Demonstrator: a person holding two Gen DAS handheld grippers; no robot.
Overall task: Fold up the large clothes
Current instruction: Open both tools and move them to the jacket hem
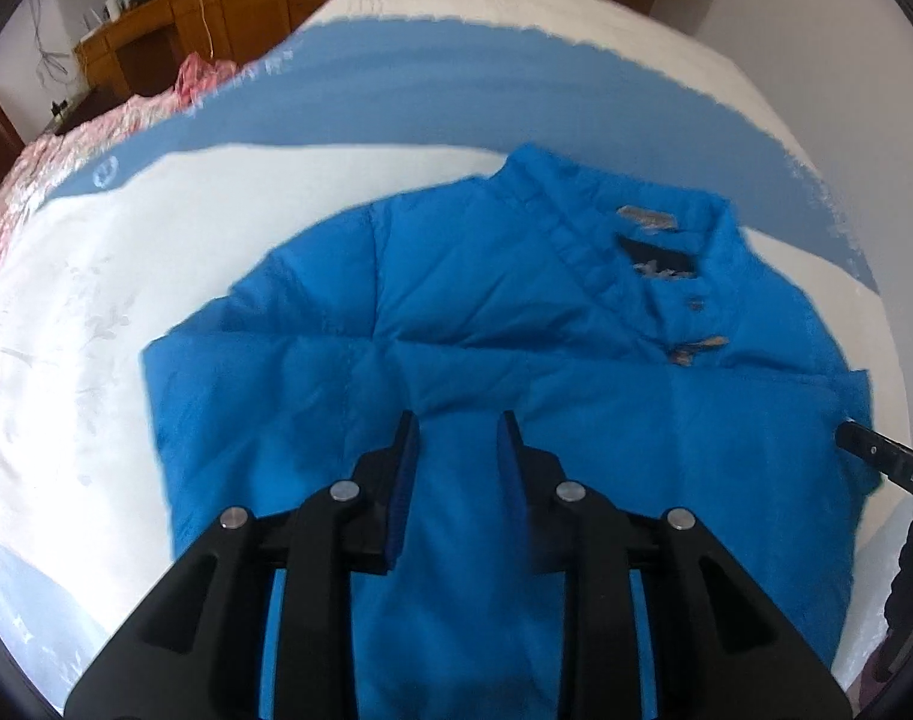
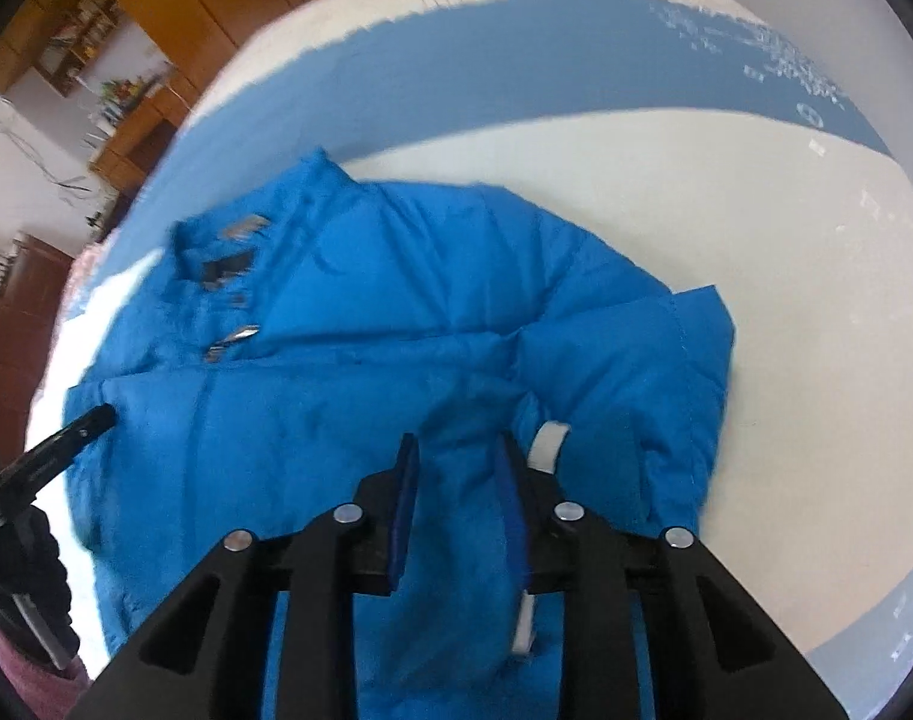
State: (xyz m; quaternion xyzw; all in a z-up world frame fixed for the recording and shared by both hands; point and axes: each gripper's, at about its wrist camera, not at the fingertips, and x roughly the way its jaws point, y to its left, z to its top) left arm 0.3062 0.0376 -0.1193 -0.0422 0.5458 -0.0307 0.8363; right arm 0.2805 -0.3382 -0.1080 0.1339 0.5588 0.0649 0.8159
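The blue jacket (image 1: pixel 486 360) lies on the bed (image 1: pixel 96 312), collar far from both grippers (image 1: pixel 459 429) (image 2: pixel 459 450), whose narrow jaws pinch its near fabric; lift evenly, keeping the fold square.

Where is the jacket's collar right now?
The collar is at the blue jacket's far end, toward the bed cover's blue band: upper right of centre in the left wrist view, upper left in the right wrist view.
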